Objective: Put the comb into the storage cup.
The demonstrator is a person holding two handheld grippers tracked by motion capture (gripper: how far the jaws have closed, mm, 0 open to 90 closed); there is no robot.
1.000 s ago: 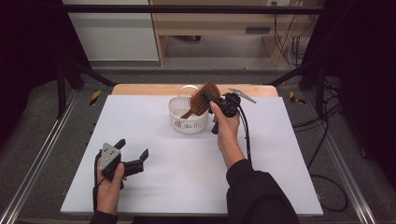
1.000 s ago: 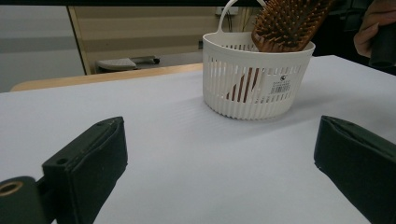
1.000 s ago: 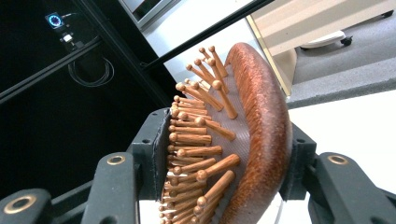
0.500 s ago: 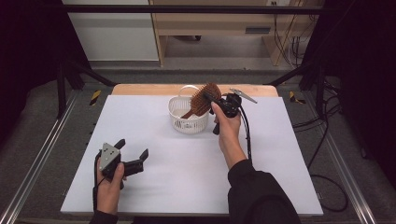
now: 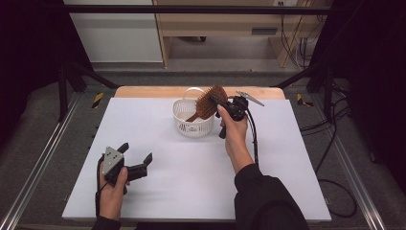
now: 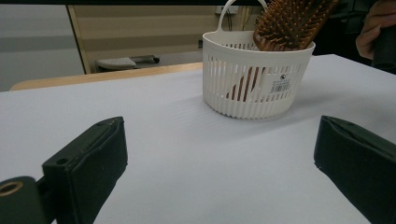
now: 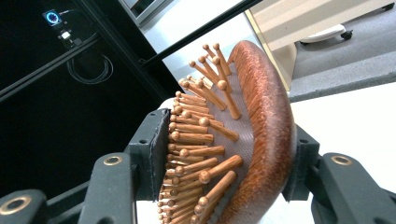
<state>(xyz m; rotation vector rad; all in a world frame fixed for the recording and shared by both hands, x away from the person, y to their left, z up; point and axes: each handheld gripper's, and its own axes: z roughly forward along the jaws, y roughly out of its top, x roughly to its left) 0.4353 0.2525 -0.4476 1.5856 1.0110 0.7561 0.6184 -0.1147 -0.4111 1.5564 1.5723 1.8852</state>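
Clamping the wooden hairbrush [image 5: 209, 101] standing handle-down in the white basket [image 5: 192, 123], the right gripper [image 5: 221, 106]; left gripper [image 5: 138, 156] gapes empty.

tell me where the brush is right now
In the high view the brush stands tilted in the white basket at the table's far middle, handle down inside, its head held by the right claw.

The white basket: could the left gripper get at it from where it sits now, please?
Probably yes. The left gripper is open and points across bare table toward the white basket. The right gripper, holding the hairbrush over its far side, might crowd it.
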